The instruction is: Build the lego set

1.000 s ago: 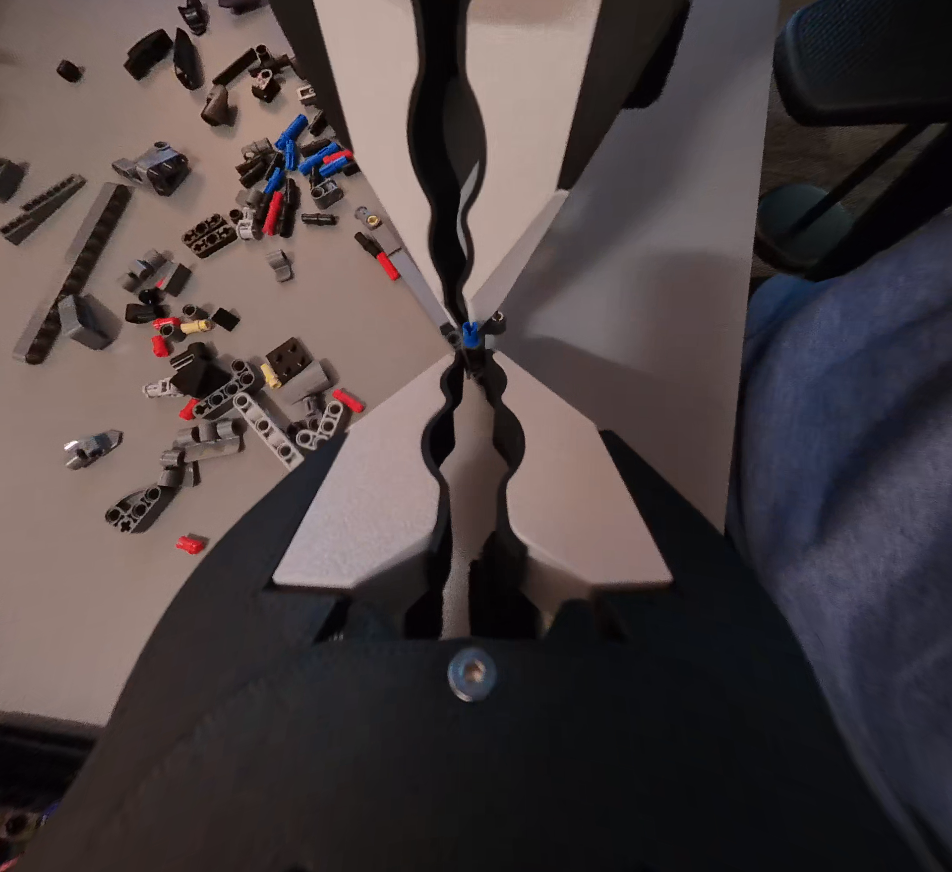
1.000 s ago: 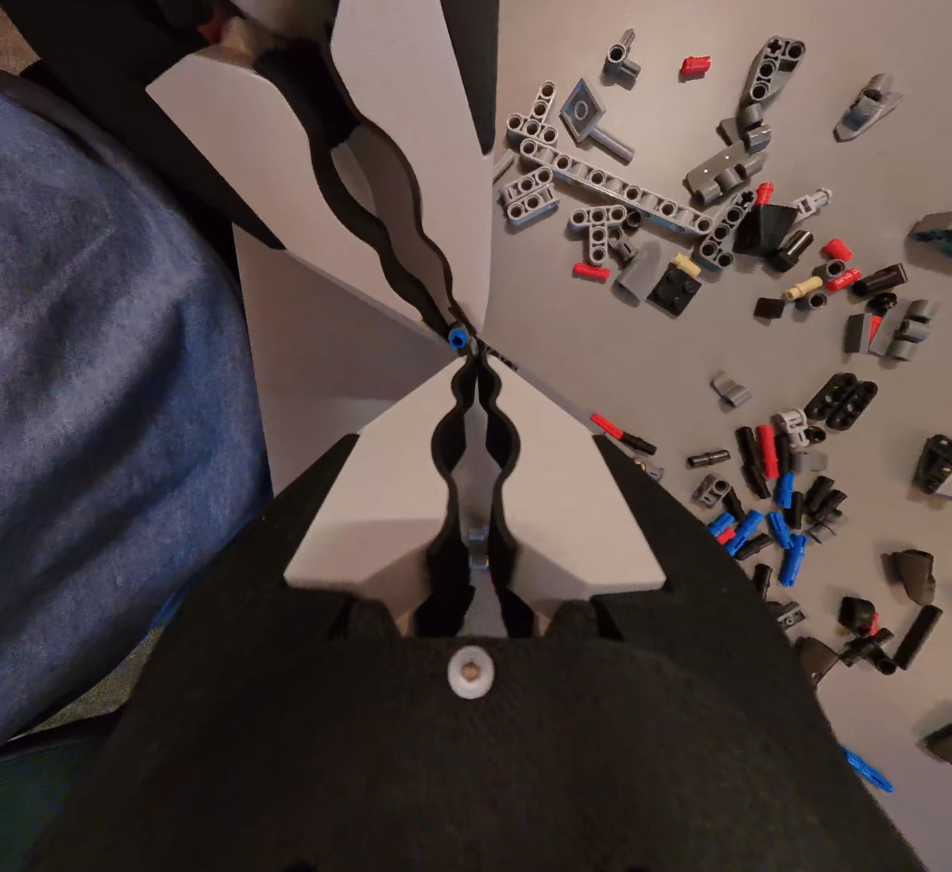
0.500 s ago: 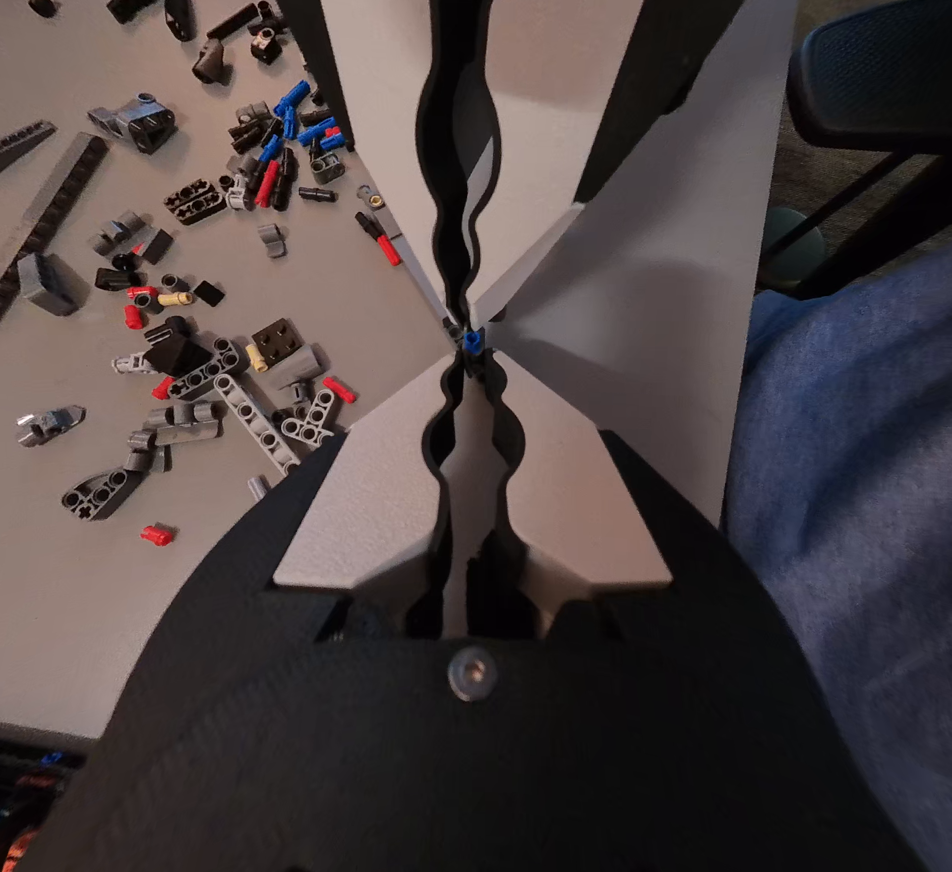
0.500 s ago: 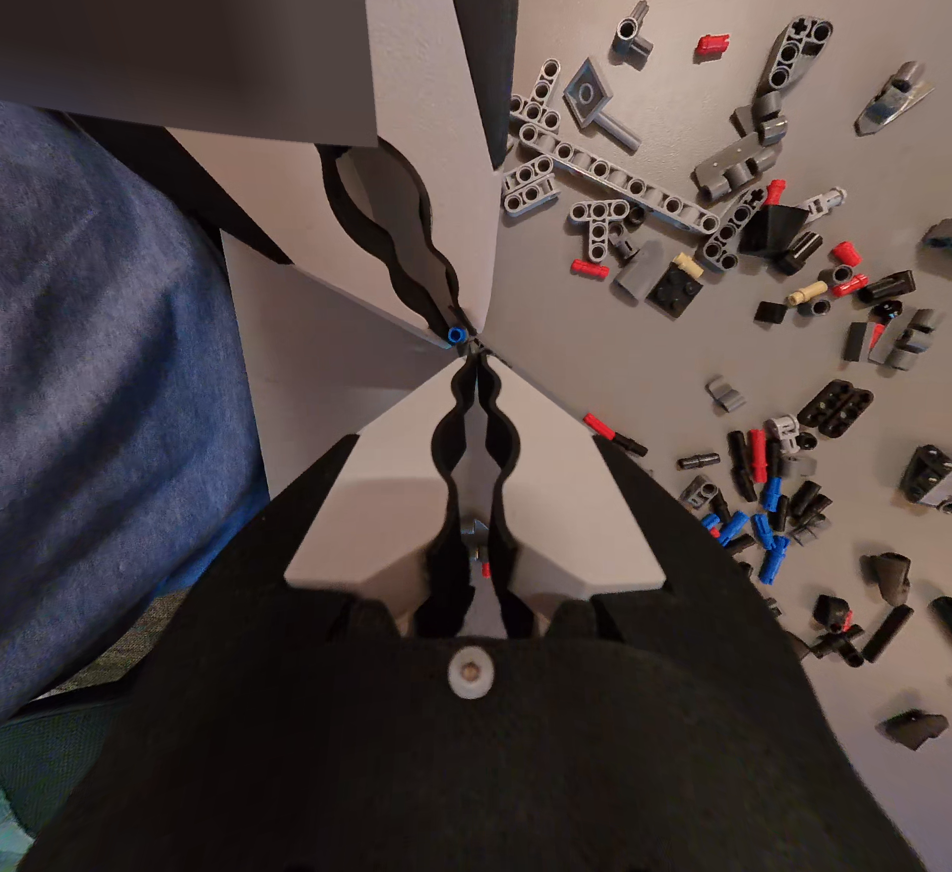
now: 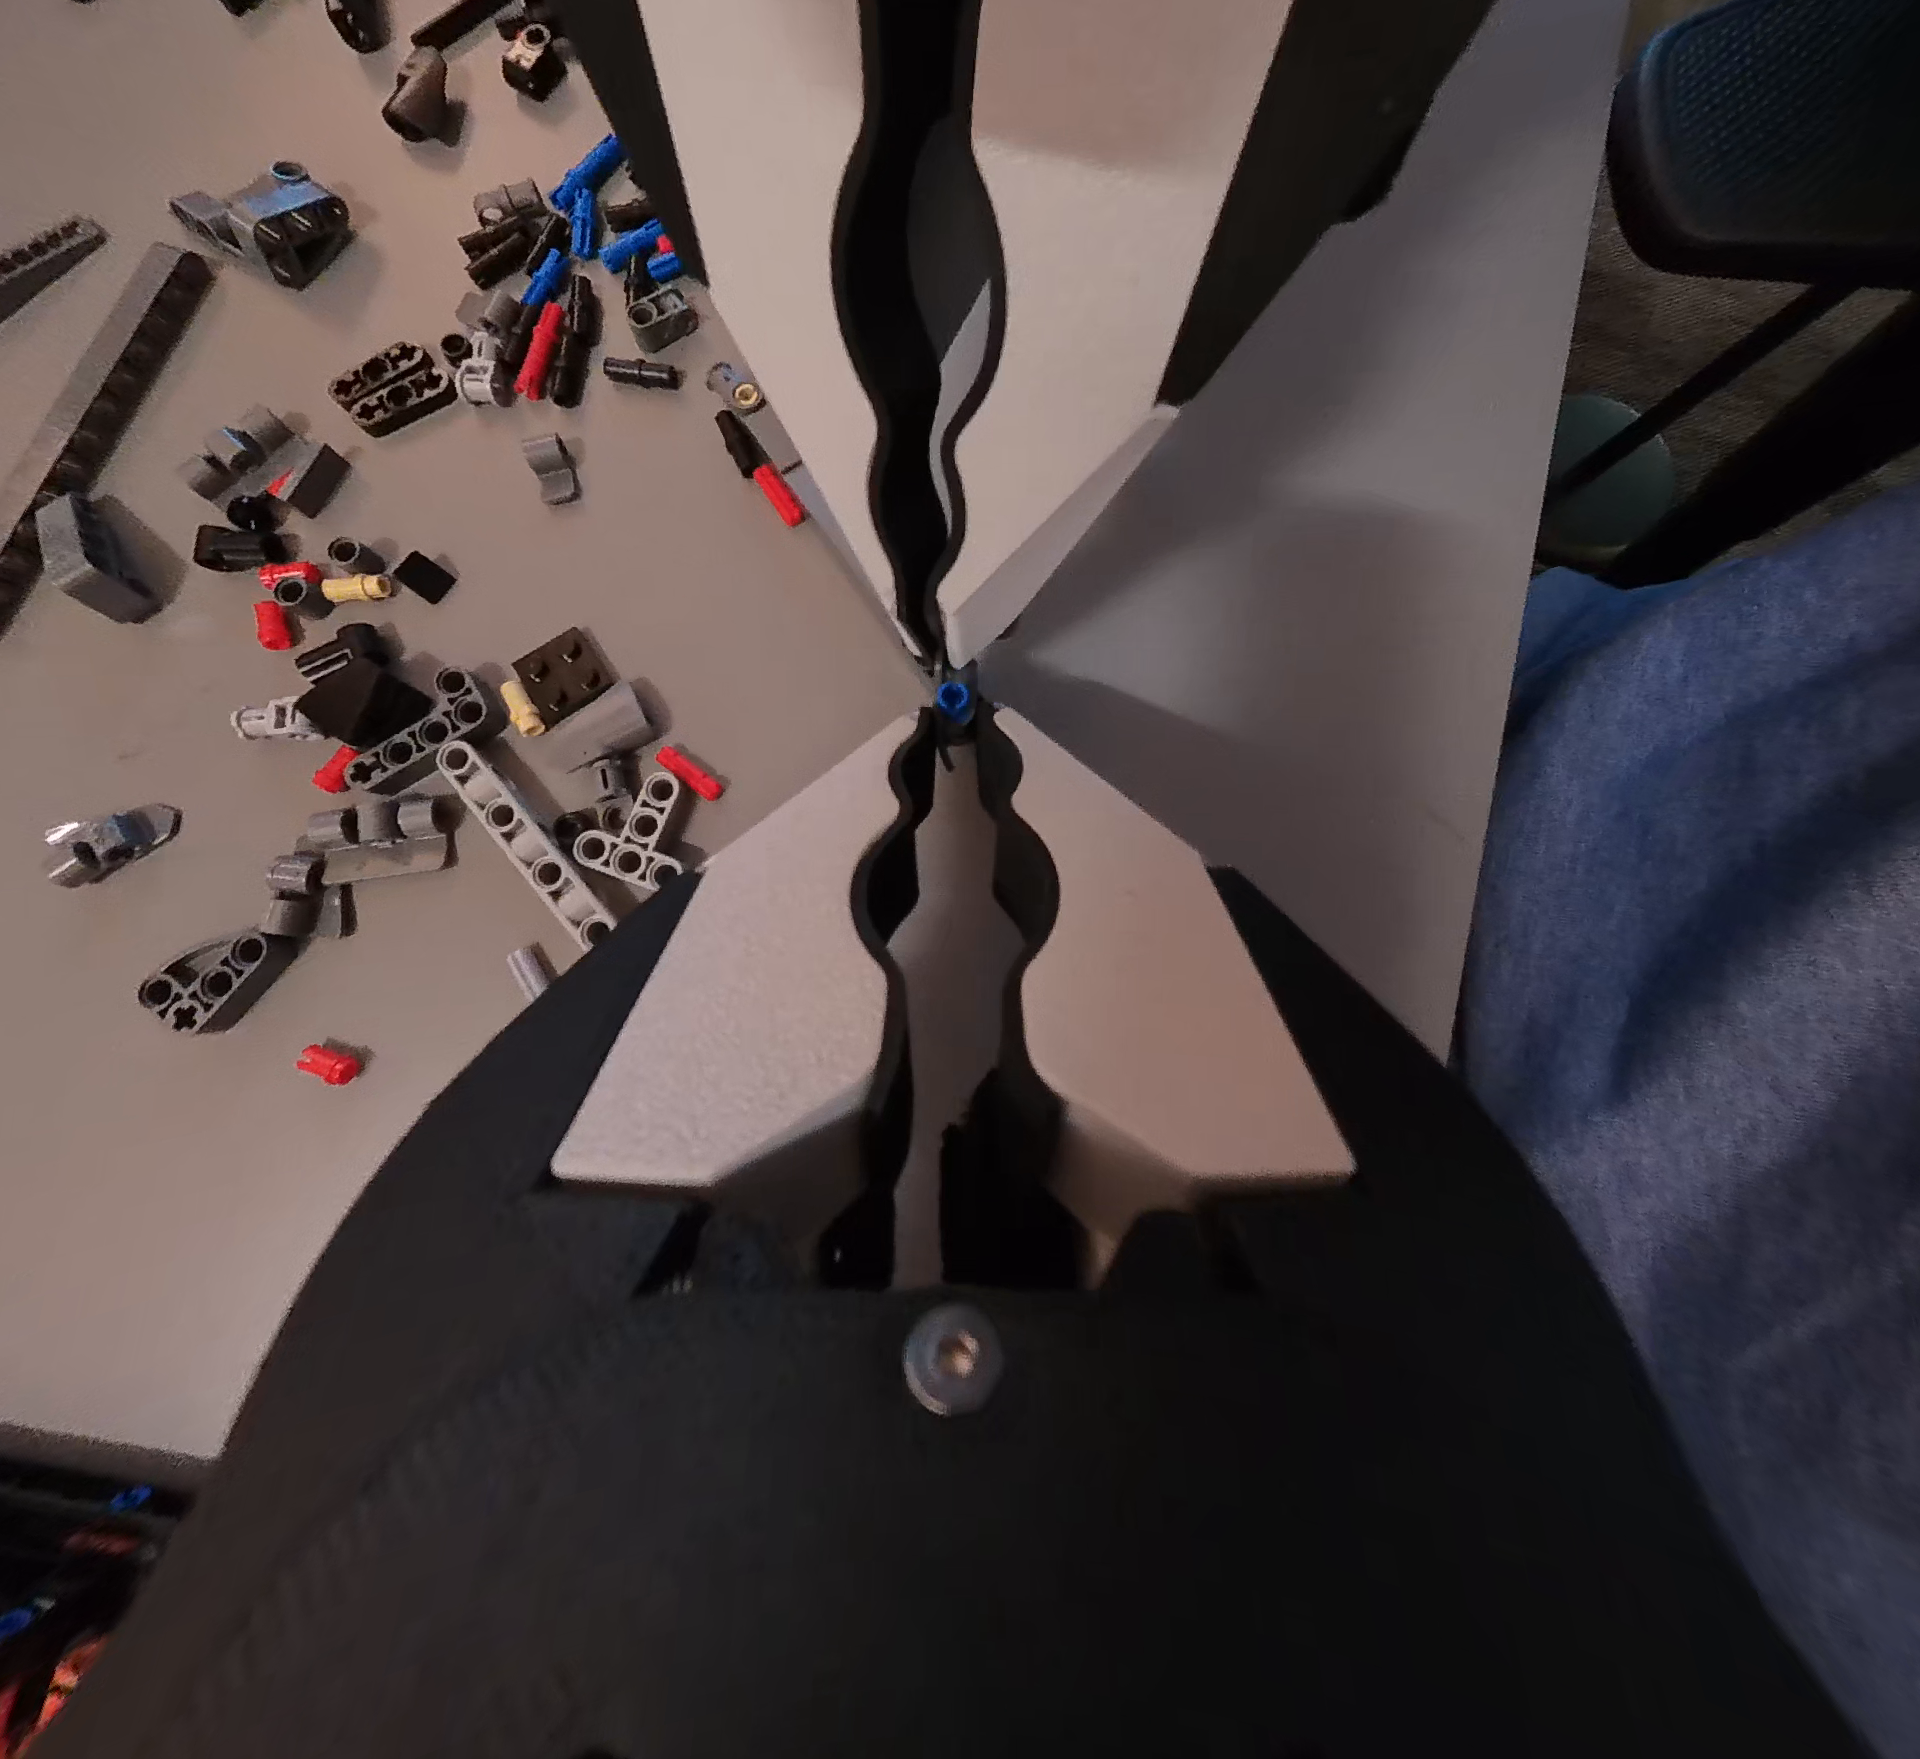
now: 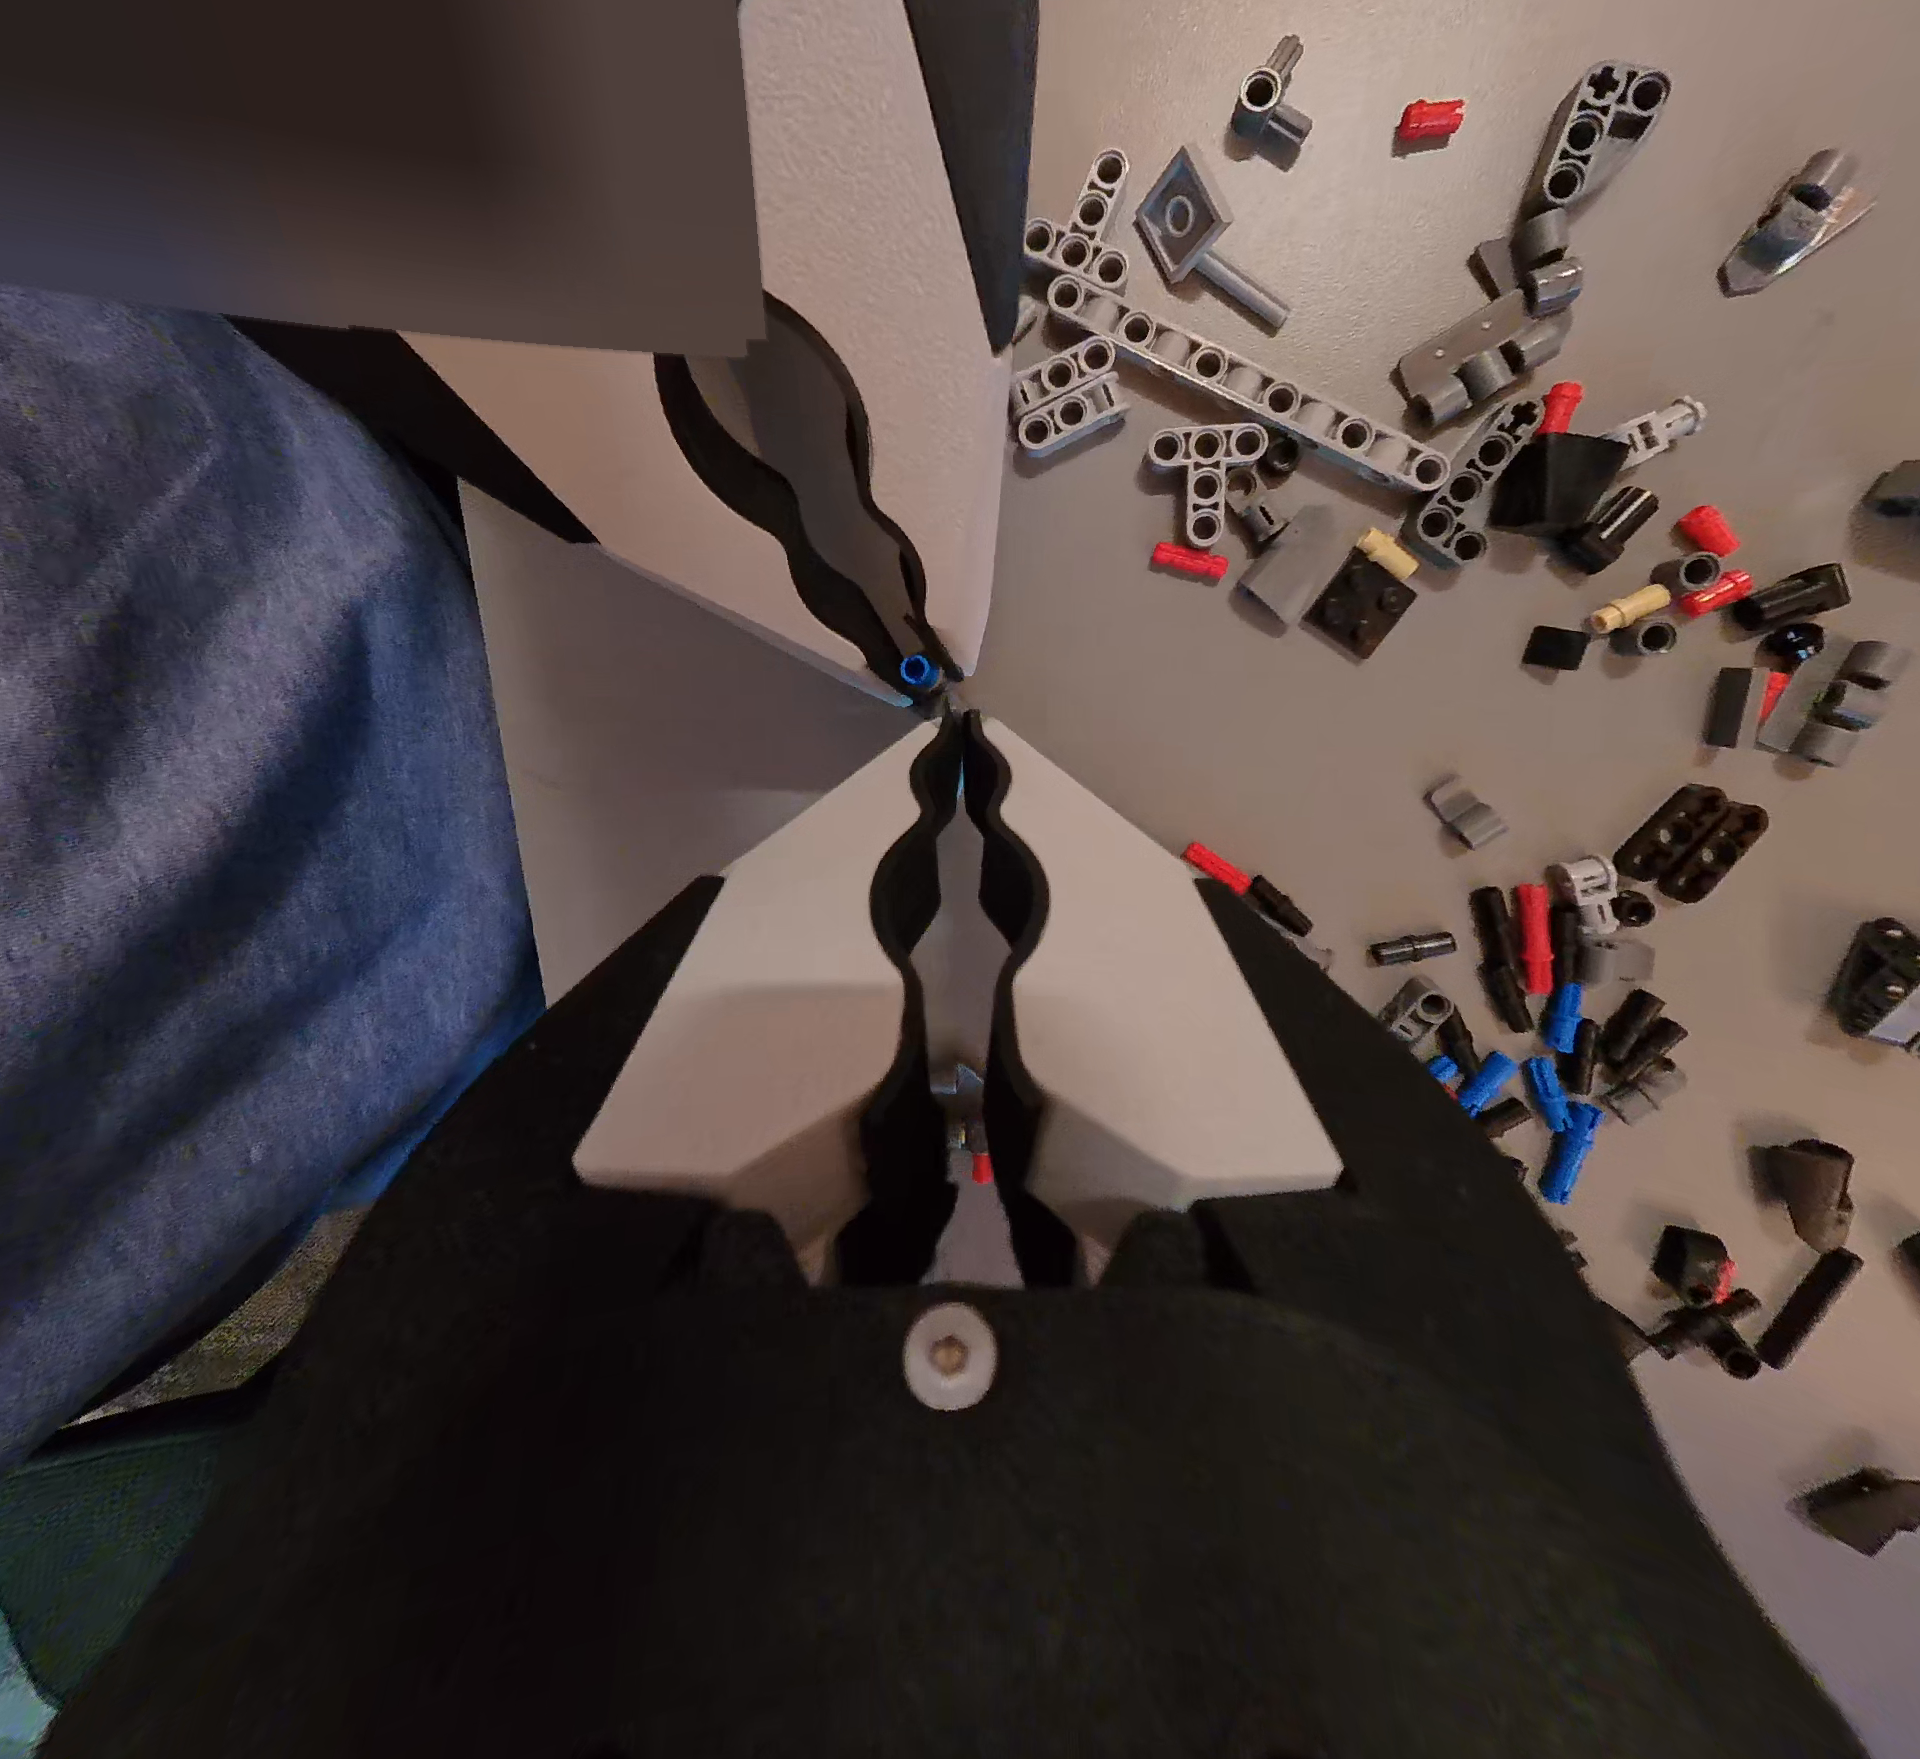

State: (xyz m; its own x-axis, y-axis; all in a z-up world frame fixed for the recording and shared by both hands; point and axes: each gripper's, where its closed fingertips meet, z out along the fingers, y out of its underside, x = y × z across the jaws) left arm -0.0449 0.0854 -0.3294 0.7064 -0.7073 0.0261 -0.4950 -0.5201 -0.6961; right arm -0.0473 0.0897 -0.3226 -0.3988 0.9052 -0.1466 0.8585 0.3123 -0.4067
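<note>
No readable text, label, brand, number or sign shows in either view. The loose lego pieces [image 5: 436, 629] scattered on the grey table [image 5: 156, 1242] carry no print that can be made out, and the grey and black gripper bodies are plain.

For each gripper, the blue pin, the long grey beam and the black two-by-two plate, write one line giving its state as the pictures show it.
left gripper: shut on blue pin, held tip to tip with the right gripper.
right gripper: shut; what it pinches is too small to tell.
blue pin: held in the air between the meeting fingers.
long grey beam: loose, lying flat on the table.
black two-by-two plate: lying flat, studs up, untouched.
</note>
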